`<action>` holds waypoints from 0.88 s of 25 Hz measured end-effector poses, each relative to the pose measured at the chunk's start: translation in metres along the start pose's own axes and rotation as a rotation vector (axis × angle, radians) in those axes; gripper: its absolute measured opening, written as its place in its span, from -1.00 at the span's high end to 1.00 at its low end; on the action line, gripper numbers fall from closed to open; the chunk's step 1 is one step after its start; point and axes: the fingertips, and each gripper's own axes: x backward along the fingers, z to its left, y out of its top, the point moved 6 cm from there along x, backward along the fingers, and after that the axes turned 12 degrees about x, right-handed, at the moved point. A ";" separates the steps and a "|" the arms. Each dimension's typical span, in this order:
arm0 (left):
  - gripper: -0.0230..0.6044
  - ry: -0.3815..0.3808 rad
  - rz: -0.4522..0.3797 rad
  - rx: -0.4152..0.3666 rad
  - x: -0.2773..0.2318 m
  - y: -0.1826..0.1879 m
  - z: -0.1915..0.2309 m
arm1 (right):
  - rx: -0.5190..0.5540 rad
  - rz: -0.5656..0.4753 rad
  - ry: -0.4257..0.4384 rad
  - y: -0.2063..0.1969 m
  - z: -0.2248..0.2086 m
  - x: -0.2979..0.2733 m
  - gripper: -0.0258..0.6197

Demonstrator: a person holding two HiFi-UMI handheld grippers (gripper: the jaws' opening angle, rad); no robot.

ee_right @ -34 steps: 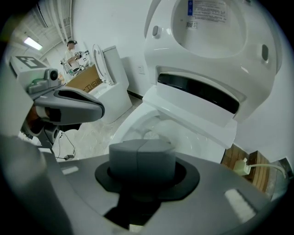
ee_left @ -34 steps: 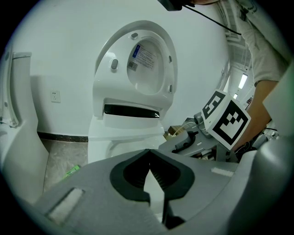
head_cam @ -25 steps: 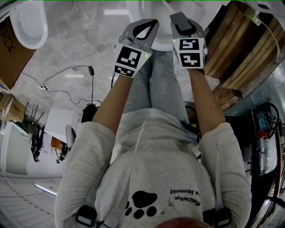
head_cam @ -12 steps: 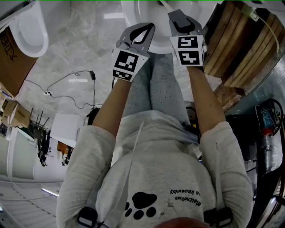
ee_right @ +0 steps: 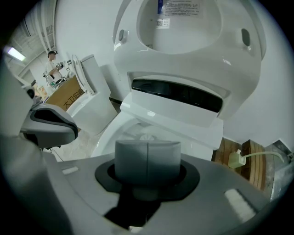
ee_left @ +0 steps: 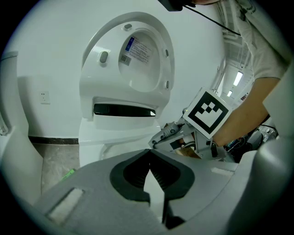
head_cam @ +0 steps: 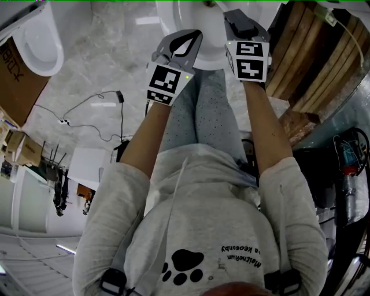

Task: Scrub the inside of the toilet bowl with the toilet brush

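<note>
The white toilet (head_cam: 196,20) stands in front of me with its lid (ee_left: 133,59) raised; its bowl (ee_right: 124,133) opens below the seat hinge. My right gripper (head_cam: 238,20) reaches over the bowl rim, jaws pressed together (ee_right: 147,160). A thin white brush handle (head_cam: 210,4) runs on from its tip, and a pale brush head (ee_right: 148,136) shows in the bowl just past the pads. My left gripper (head_cam: 186,41) hovers beside it over the near rim, shut with nothing in it (ee_left: 150,158).
A second toilet (head_cam: 37,34) and a cardboard box (head_cam: 10,63) stand at the left. Wooden planks (head_cam: 312,58) lie at the right with a white plug and cable (ee_right: 236,158). Black cables (head_cam: 92,110) trail over the marble floor. My legs are close to the bowl.
The right gripper has shifted slightly right and further over the bowl, its marker cube turning a little. The left gripper has hardly moved.
</note>
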 end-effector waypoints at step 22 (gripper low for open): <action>0.92 -0.029 0.027 -0.031 -0.011 -0.005 -0.012 | -0.167 0.032 -0.092 -0.036 -0.037 0.000 0.44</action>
